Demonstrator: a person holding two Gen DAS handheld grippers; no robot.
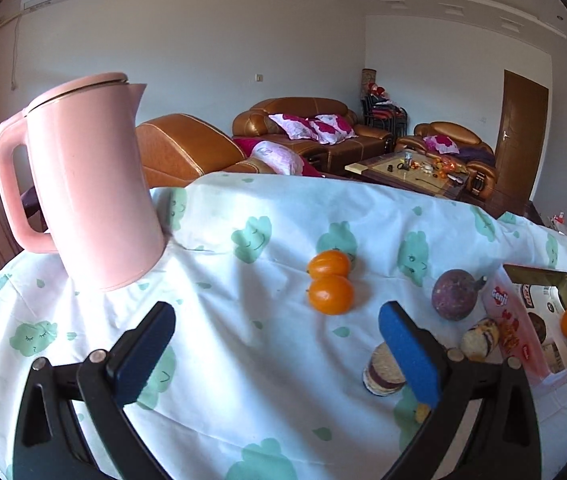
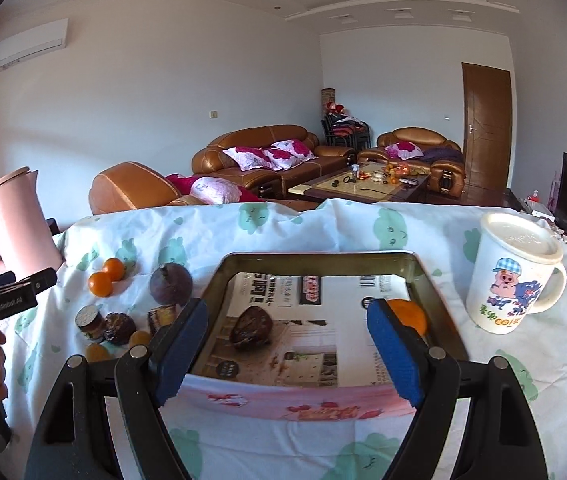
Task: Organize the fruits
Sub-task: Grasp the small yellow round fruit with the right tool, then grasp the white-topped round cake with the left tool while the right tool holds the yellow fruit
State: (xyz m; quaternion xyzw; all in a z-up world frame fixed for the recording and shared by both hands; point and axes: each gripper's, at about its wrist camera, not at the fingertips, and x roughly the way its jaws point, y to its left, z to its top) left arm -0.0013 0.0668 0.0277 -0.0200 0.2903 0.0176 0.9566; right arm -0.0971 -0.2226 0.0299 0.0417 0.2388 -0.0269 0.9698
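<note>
Orange fruits: two oranges [image 1: 329, 280] touch on the cloth-covered desk [image 1: 243, 360], a purple fruit [image 1: 454, 295] just right of them, cut pieces [image 2: 107, 324] nearer. Left tool [image 1: 277, 350] hovers spread over the cloth, gripping nothing. Right tool [image 2: 287, 344] hangs spread over the tray [image 2: 315, 258], which holds a dark fruit [image 2: 251, 327] and an orange [image 2: 409, 314]. Kettle [image 1: 91, 184] stands far left, mug [image 2: 511, 276] right of the tray.
</note>
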